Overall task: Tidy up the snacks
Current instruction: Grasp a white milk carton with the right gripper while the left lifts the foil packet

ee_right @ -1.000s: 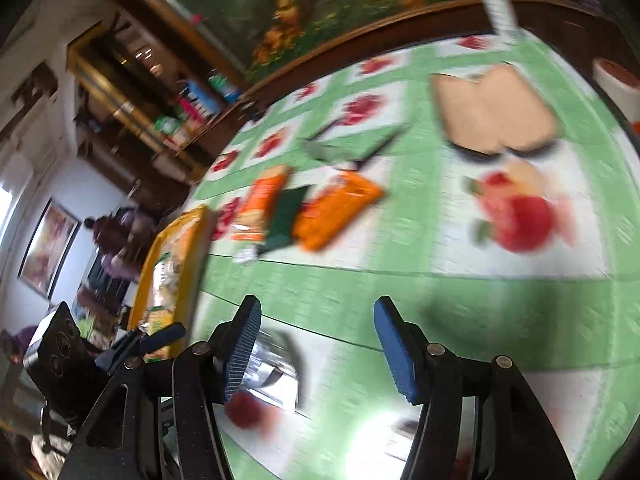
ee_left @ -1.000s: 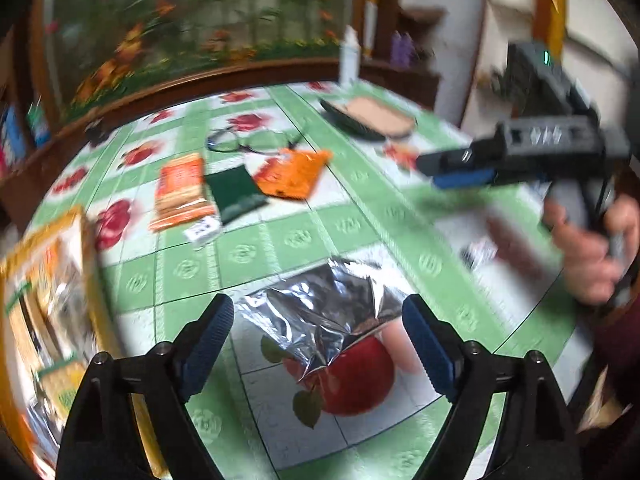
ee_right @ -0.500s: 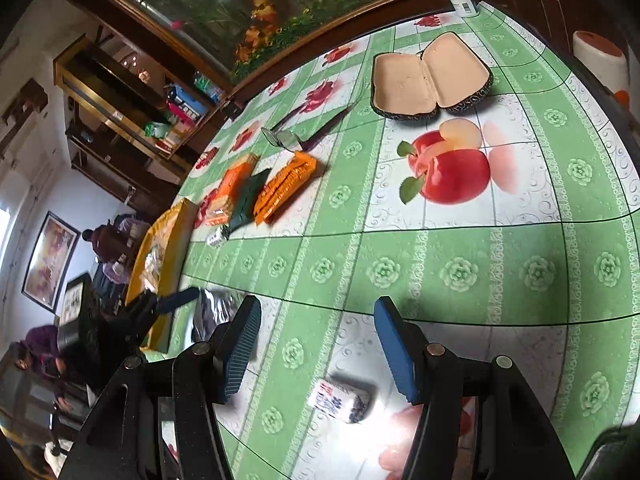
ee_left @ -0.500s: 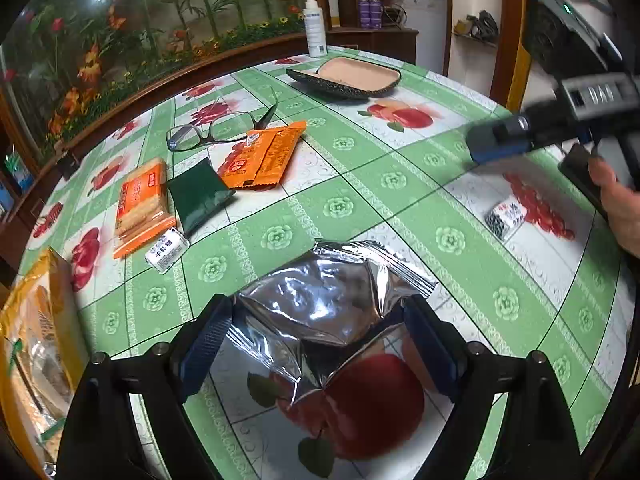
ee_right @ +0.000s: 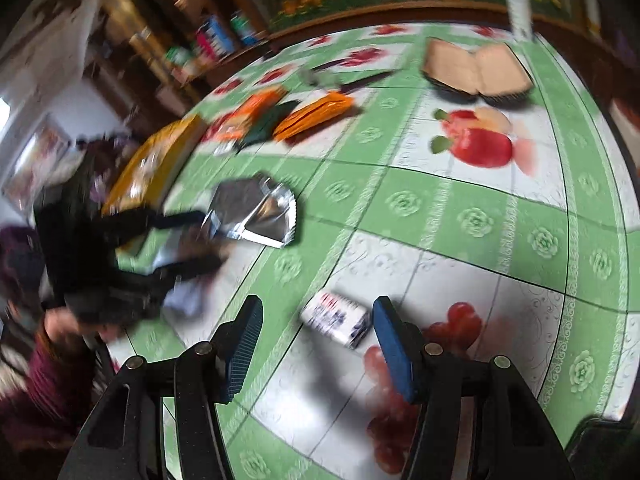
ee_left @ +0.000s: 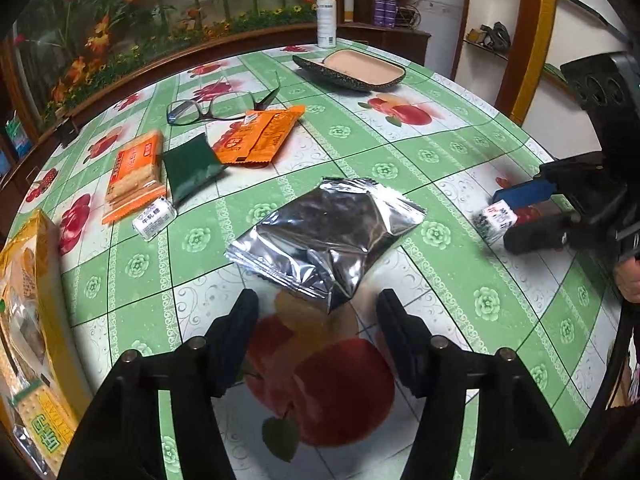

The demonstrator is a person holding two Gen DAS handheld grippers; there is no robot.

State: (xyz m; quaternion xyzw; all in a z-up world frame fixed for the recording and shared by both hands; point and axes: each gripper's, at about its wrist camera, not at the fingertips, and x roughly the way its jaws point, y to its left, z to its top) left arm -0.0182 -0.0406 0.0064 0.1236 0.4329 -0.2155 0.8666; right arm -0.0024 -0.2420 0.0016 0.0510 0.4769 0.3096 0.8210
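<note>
A silver foil snack bag point(ee_left: 328, 236) lies flat on the table just beyond my open, empty left gripper point(ee_left: 316, 316); it also shows in the right wrist view point(ee_right: 256, 212). My right gripper point(ee_right: 316, 320) is open, its fingers on either side of a small white candy box point(ee_right: 336, 318), not closed on it. That box point(ee_left: 494, 220) and the right gripper point(ee_left: 528, 216) show at the right in the left wrist view. Two orange packets point(ee_left: 134, 168) point(ee_left: 262, 136), a dark green packet point(ee_left: 192, 168) and a small white candy point(ee_left: 154, 216) lie further back.
A yellow snack box point(ee_left: 36, 320) holding packets stands at the table's left edge. Glasses point(ee_left: 212, 106), an open glasses case point(ee_left: 352, 70) and a white bottle point(ee_left: 327, 20) are at the back. The round table point(ee_left: 440, 152) has a green flowered cloth.
My left gripper has pulled back from the foil bag, which now lies beyond the fingertips. My right gripper has dropped down around the small white box.
</note>
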